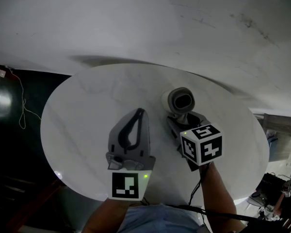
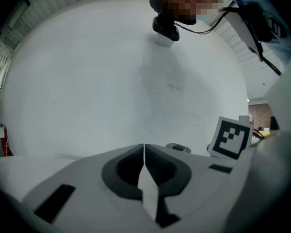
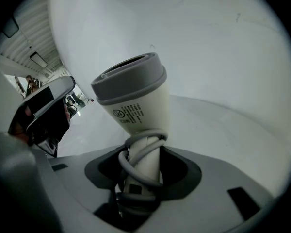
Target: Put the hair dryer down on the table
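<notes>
Right gripper [image 3: 140, 178] clamps hair dryer [image 3: 136, 89]; its label [image 3: 128, 114] unreadable.

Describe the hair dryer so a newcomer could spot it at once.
Over the round white table, the right tongs grip a white hair dryer by its cord-wrapped handle. Its grey-rimmed nozzle sets it apart from the shut, empty left tongs beside it.
</notes>
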Demonstrator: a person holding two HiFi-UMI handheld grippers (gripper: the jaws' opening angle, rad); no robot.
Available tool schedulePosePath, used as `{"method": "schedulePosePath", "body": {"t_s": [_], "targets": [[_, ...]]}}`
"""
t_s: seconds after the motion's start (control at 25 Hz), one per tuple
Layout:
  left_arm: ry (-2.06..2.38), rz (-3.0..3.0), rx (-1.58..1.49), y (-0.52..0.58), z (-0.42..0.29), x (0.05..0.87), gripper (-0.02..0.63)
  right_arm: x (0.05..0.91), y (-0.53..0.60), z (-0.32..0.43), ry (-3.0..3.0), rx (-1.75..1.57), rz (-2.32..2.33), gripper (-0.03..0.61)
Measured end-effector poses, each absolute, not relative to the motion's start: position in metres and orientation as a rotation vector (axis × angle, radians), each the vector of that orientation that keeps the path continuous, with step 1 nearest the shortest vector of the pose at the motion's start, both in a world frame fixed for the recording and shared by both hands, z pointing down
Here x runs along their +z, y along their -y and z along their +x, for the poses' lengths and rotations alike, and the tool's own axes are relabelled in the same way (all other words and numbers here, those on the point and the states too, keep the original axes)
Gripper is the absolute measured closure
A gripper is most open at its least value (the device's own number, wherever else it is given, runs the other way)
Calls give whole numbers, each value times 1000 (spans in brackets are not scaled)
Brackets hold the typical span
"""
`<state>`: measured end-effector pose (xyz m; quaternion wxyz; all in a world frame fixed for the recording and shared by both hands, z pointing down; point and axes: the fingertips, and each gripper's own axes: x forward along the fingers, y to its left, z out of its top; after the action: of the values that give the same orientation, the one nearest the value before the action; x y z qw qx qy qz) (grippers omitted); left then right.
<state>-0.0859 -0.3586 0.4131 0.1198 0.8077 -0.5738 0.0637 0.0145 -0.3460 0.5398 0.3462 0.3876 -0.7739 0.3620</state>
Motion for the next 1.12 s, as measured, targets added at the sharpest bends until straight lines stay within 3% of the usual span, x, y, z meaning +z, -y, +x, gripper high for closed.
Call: {"method": "schedulePosePath", "body": {"t_s": [0.32, 0.52, 1.12], "targets": [[1669, 2364, 186, 359, -84, 412, 597, 540, 346, 14, 2001, 924, 1005, 368], [1668, 2361, 190, 357, -84, 411, 597, 539, 344, 12, 2008, 903, 990, 311], [1658, 2372, 185, 354, -80, 407, 597, 517, 348, 16, 2058, 841, 1048, 272]]}}
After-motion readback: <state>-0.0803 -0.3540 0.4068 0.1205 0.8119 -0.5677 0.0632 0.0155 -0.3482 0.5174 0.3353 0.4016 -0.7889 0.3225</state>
